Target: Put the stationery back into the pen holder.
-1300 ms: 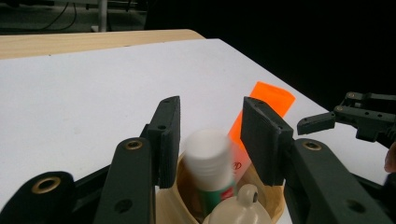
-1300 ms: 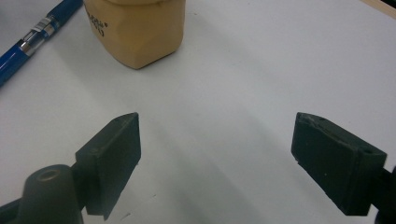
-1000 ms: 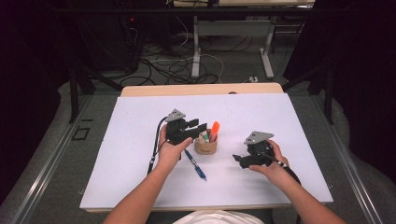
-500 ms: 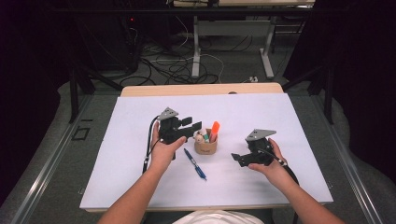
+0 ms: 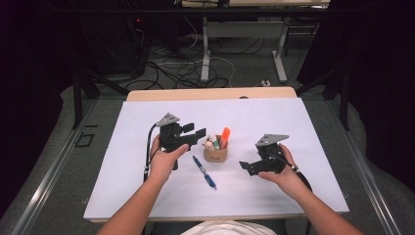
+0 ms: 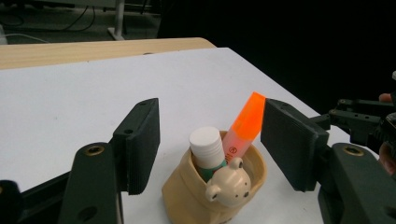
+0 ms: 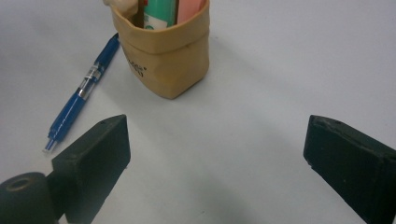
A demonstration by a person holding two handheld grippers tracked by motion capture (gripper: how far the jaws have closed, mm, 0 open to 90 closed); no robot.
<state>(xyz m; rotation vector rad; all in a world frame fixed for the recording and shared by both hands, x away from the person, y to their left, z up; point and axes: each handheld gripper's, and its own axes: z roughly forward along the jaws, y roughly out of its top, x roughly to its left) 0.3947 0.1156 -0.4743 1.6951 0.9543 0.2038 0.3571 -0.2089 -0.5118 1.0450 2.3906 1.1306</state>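
High view: desk (image 5: 147, 196); left tool (image 5: 192, 135) just left of cup (image 5: 216, 153), jaws just opening, nothing gripped; right tool (image 5: 247, 167) open, empty. Pen (image 5: 204, 172) below left tool. Risk: jaw clips marker (image 6: 243, 123), tipping cup.

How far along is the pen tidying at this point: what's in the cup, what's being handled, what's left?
Done: an orange highlighter and a white-capped green marker stand in the tan bear-faced holder. In hand: nothing; the left gripper beside the holder has just been opening with nothing between its jaws, and the right gripper is open too. Left: the blue ballpoint pen lies on the white table.
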